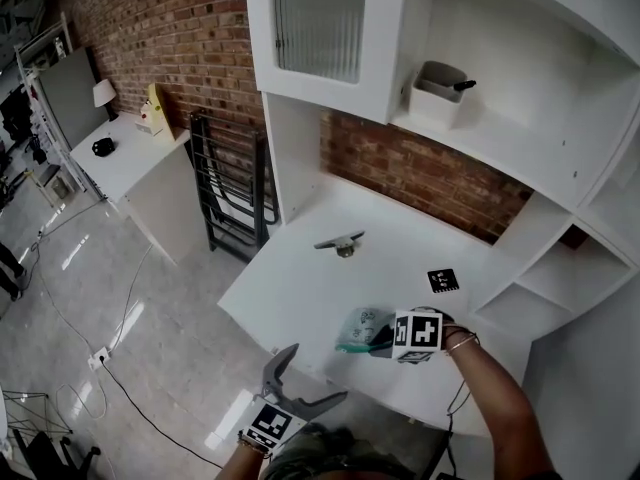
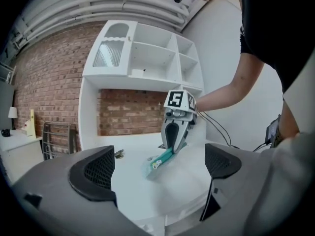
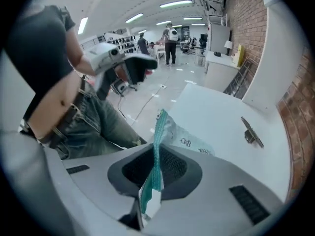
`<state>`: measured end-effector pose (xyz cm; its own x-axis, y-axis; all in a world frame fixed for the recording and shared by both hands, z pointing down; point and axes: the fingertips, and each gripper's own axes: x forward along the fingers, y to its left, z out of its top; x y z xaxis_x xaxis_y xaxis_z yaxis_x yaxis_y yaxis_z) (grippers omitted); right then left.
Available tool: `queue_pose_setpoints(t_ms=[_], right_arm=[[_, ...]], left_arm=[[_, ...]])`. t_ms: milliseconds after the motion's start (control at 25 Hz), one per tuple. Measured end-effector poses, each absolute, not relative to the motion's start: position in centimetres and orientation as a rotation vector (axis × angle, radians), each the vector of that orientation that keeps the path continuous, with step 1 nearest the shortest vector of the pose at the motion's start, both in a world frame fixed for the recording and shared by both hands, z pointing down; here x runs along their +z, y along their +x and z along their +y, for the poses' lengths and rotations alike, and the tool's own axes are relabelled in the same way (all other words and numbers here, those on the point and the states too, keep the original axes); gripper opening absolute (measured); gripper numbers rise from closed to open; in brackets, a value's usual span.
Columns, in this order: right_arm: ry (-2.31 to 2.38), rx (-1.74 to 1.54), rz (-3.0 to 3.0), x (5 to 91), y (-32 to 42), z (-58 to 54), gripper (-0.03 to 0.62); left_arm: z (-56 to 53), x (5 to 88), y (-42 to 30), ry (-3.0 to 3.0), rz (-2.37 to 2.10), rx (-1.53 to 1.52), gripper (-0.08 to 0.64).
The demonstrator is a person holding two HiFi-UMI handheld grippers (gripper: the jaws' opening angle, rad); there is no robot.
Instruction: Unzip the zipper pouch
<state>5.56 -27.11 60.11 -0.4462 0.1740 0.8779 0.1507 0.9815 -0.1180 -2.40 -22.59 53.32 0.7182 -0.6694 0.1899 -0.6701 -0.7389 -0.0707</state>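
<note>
The zipper pouch (image 1: 357, 327) is clear plastic with a teal zipper strip and hangs tilted just above the white table (image 1: 300, 288), near its front edge. My right gripper (image 1: 380, 345) points steeply down and is shut on the pouch's teal zipper edge (image 3: 157, 151); the strip runs up between its pads (image 3: 172, 168). In the left gripper view the pouch (image 2: 158, 162) dangles from the right gripper (image 2: 172, 142). My left gripper (image 1: 315, 373) is below the table's front edge, open and empty, facing the pouch from a short distance (image 2: 157, 168).
A metal clamp-like piece (image 1: 342, 242) lies mid-table and a square marker tag (image 1: 442, 280) sits to its right. White shelving with a container (image 1: 438, 90) rises behind. A black folding rack (image 1: 235, 183) and a side table (image 1: 120, 153) stand at the left.
</note>
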Motion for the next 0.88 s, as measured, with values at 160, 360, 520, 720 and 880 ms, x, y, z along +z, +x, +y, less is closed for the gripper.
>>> queue_pose_setpoints(t_ms=[160,360,520,720,880], right_arm=[[-0.340,0.088,-2.131,54.8,4.7,-23.9,0.031],[-0.505,0.118,-2.259,49.6,3.8,-18.8,0.031],[-0.551,0.079,-2.338,47.3,3.1,-15.5,0.031],[-0.521,0.057,-2.371,46.1,3.1,-15.2,0.031],[-0.484,0.065,-2.379,46.1,3.4,-15.8,0.031]], left_arm=[[-21.6,52.1,-1.6,2.971,-1.009,0.284,0.569],[-18.9,50.2,0.7,3.080,-0.718,0.269,0.552],[-16.6,49.4,1.6,3.132,-0.560,0.259,0.424],[-16.3,48.1,2.1,3.193,-0.555,0.214,0.159],[-16.1,47.8,2.6,3.228,-0.515,0.266,0.059]])
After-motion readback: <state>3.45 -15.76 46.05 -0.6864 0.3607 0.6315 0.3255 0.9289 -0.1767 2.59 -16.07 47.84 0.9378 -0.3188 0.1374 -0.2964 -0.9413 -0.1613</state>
